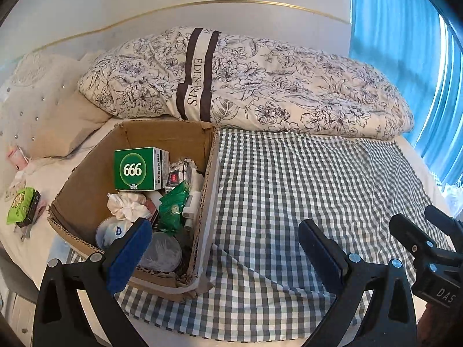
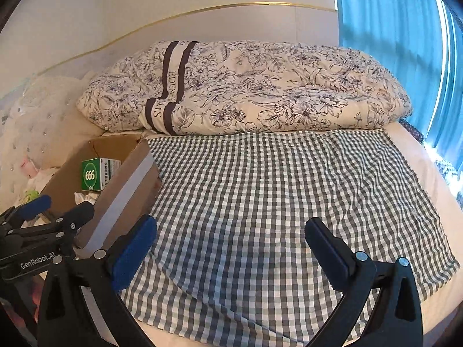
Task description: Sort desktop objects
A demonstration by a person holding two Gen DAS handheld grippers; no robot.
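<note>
Left gripper [image 1: 224, 238], right gripper [image 2: 230, 235]: black frames, blue pads, silver screws; "GenRobot.AI", "DAS" white lettering.

This is a bedroom in a home. A bed [image 2: 428, 179] fills both views, with a folded floral duvet [image 2: 260, 92] along the wall [image 2: 202, 8] and a tufted, studded headboard [image 1: 31, 104] at the left. A gingham cloth [image 2: 260, 202] covers the mattress, a cardboard box [image 1: 86, 179] of household odds sits on it, and blue curtains [image 2: 390, 34] hang at the right.
</note>
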